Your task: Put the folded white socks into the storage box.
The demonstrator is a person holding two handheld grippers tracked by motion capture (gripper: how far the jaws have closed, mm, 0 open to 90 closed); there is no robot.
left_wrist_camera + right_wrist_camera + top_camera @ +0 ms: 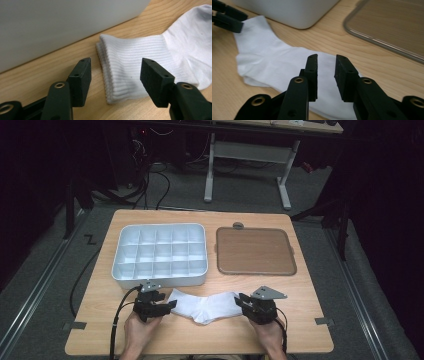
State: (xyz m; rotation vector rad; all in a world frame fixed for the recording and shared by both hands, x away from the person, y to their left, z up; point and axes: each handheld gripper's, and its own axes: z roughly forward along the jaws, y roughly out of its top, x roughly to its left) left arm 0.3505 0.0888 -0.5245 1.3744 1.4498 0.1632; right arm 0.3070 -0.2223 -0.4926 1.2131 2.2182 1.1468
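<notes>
White sock (207, 305) lies flat on the table (300, 290) near its front edge, just in front of the white compartment tray (160, 255), between both grippers. Left gripper (115, 75): jaws wide apart, straddling the ribbed cuff, no contact. Right gripper (325, 75): jaws narrowly parted above the toe end, holding nothing. Sock judged light, limp, non-fragile; pinch the doubled cuff, where the fabric is thickest.

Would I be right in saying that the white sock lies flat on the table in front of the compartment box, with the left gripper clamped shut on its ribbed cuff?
Not quite: the left gripper is not clamped on the cuff. The left gripper view shows its jaws standing wide apart, pads clear of the fabric. The rest holds: the white sock lies flat on the table in front of the compartment box.
</notes>
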